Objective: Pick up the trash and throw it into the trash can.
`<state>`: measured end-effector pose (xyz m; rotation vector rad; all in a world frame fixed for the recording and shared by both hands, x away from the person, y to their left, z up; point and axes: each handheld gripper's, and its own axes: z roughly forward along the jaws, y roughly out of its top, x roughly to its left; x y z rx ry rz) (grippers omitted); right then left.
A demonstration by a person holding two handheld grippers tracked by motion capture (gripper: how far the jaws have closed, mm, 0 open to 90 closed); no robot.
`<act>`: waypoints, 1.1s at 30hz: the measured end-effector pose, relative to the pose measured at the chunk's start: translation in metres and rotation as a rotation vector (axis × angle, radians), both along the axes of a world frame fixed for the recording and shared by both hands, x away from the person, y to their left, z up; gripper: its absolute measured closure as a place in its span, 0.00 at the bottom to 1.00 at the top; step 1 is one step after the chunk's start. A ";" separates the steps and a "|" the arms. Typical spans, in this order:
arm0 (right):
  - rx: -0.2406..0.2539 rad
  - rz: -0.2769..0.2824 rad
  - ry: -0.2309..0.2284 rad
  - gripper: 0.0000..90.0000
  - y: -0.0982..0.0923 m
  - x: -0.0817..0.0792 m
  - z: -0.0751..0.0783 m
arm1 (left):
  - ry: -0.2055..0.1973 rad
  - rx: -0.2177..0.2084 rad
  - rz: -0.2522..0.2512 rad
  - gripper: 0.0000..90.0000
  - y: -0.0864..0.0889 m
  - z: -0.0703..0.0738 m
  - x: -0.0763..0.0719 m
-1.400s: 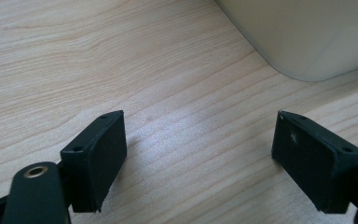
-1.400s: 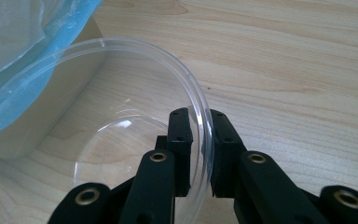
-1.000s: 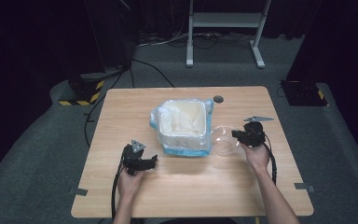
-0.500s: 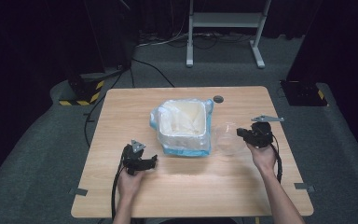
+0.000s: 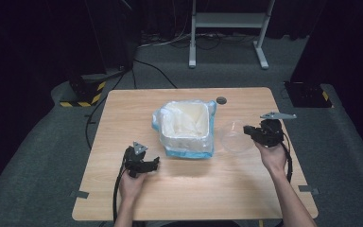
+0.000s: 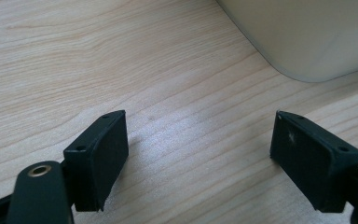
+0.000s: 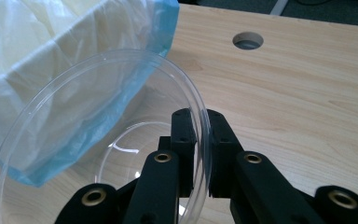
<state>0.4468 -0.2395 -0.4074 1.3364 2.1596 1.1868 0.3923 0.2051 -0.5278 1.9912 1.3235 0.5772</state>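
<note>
A clear plastic bowl (image 5: 235, 136) hangs tilted above the wooden table, just right of the bin. My right gripper (image 5: 249, 132) is shut on the bowl's rim (image 7: 200, 140), one jaw inside the wall and one outside. A cream bin lined with a blue-edged plastic bag (image 5: 187, 127) stands in the middle of the table; in the right gripper view the bag (image 7: 51, 60) fills the upper left behind the bowl. My left gripper (image 5: 152, 163) rests low near the bin's front left corner, open, with bare wood between its jaws (image 6: 196, 154).
A round cable hole (image 5: 221, 100) sits in the table behind the bin. The bin's rounded corner (image 6: 307, 42) shows at the upper right of the left gripper view. A white stand (image 5: 227, 28) and cables lie on the floor beyond the table.
My right gripper has lifted the clear bowl off the table and tilted it. The left gripper has stayed where it was.
</note>
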 end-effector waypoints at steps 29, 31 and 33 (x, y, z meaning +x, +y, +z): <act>0.025 0.095 -0.071 0.93 0.033 0.003 0.073 | -0.001 0.000 0.002 0.21 0.000 0.000 0.000; 0.019 0.101 -0.067 0.93 0.038 0.004 0.076 | -0.001 0.000 0.002 0.21 0.000 0.000 0.000; 0.009 0.115 -0.077 0.93 0.042 0.005 0.079 | -0.001 0.001 0.002 0.21 0.000 0.000 0.000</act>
